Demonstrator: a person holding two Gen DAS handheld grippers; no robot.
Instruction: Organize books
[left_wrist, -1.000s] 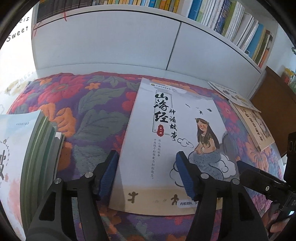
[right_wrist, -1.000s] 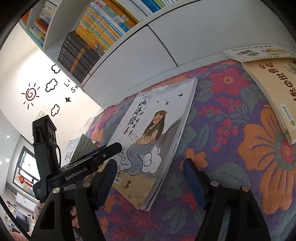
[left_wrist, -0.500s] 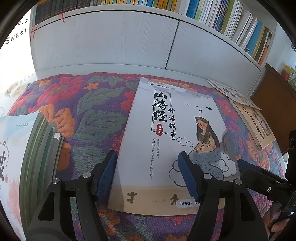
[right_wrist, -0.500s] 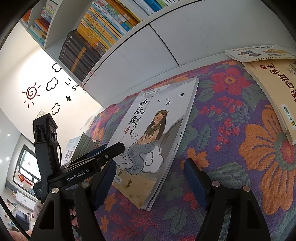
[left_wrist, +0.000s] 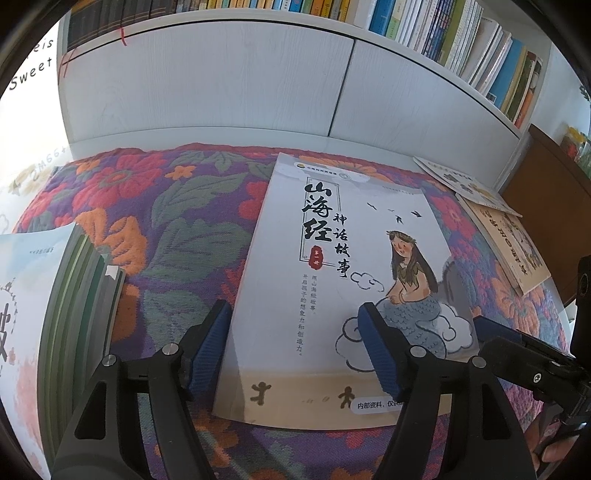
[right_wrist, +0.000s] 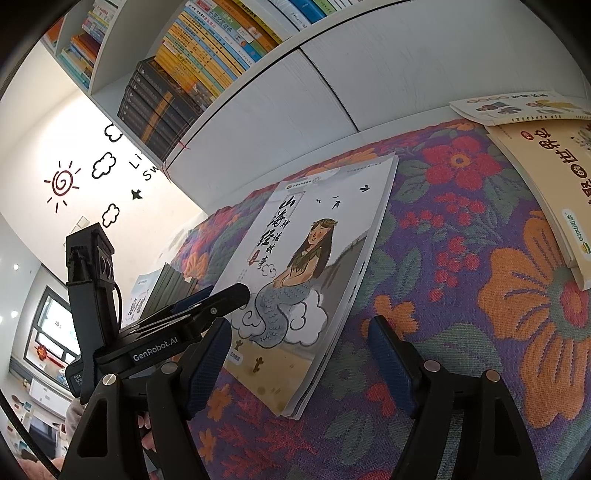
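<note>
Floral cloth, book btwn left tongs.

purple woven cloth with red and orange flowers spread over the surface, white wood-grain cabinet doors behind it, brown wooden cabinet at right, white wall with black cloud and red sun decals, window

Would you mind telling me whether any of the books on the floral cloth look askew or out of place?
The mermaid book lies alone and flat, slightly angled on the floral cloth. At the right, two thin books overlap crookedly instead of forming a square pile. Nothing looks damaged.
</note>
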